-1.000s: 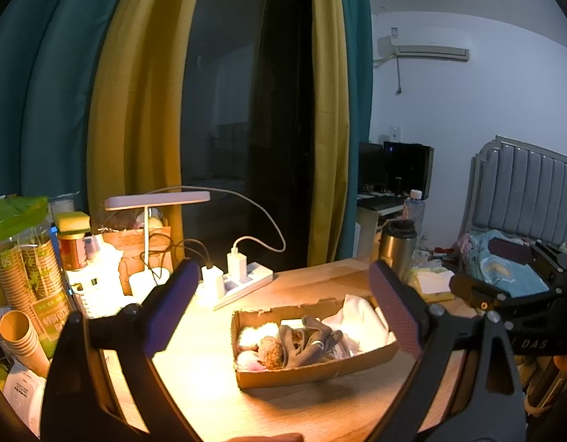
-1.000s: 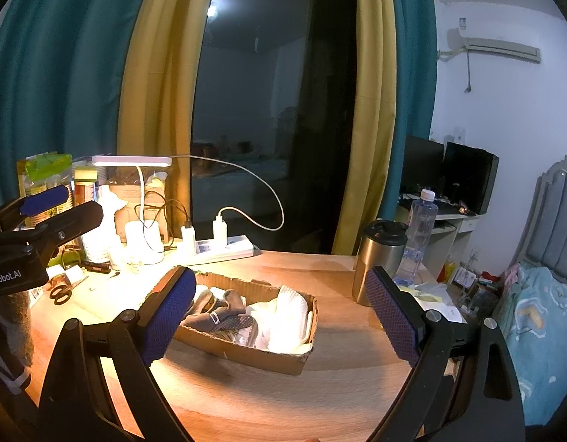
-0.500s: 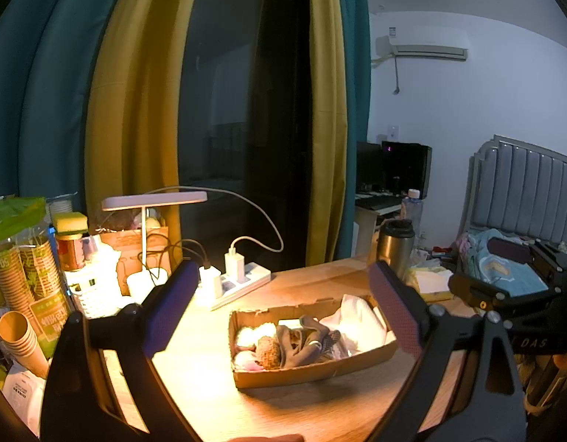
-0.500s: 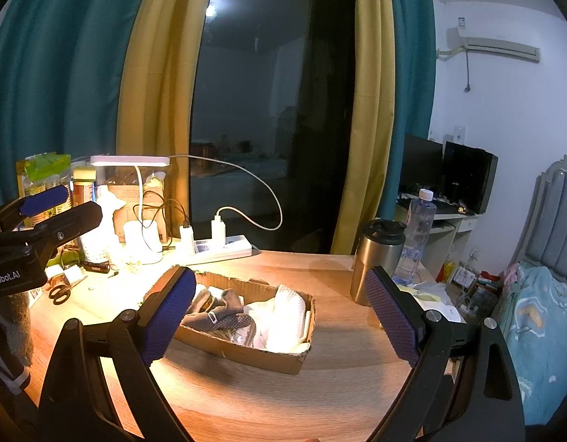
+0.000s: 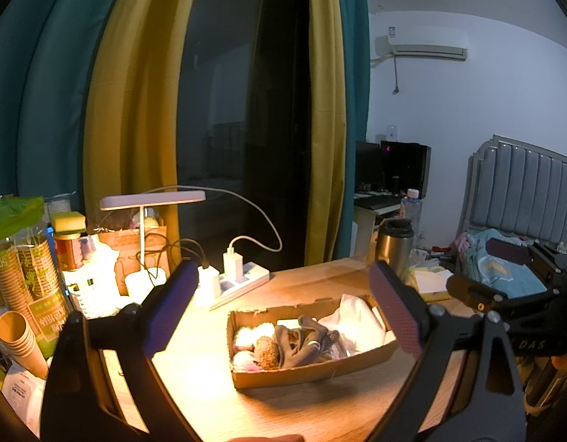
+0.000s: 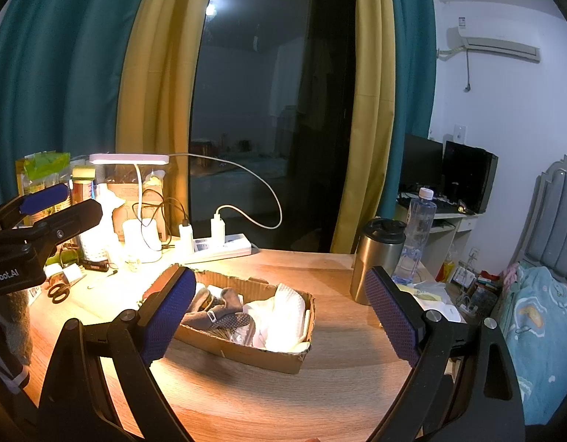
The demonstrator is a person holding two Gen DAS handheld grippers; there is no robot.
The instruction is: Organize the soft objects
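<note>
Left wrist view: the left gripper [image 5: 281, 311] is held above the wooden table [image 5: 301, 405], its jaws spread wide with nothing between the blue pads [image 5: 169, 311]. Framed between them, near the 5 o'clock part of the picture, a shallow cardboard box [image 5: 312, 370] is seen lying flat on the table. Packed inside it are a brown fuzzy ball [image 5: 267, 353] at its left end, grey socks [image 5: 301, 339] in the middle and white cloth [image 5: 360, 322] at its right end, all touching. Beyond the box, at 10 o'clock from it, a white power strip [image 5: 239, 283] with chargers plugged in is found beside a lit desk lamp [image 5: 152, 199]. At 1 o'clock from the box a steel tumbler [image 5: 394, 245] is stood upright.

From the right wrist view, the right gripper [image 6: 279, 318] is likewise seen with jaws wide apart and gripping nothing, above the same table [image 6: 283, 397]. The box [image 6: 246, 350] is seen just past the left pad [image 6: 167, 318], with the socks [image 6: 217, 309] and white cloth [image 6: 287, 316] inside. At 9 o'clock the left gripper [image 6: 58, 204] is visible, well apart from the box. A clear water bottle [image 6: 416, 235] is stood just beside the tumbler [image 6: 377, 259], farther back at 2 o'clock from the box.
</note>
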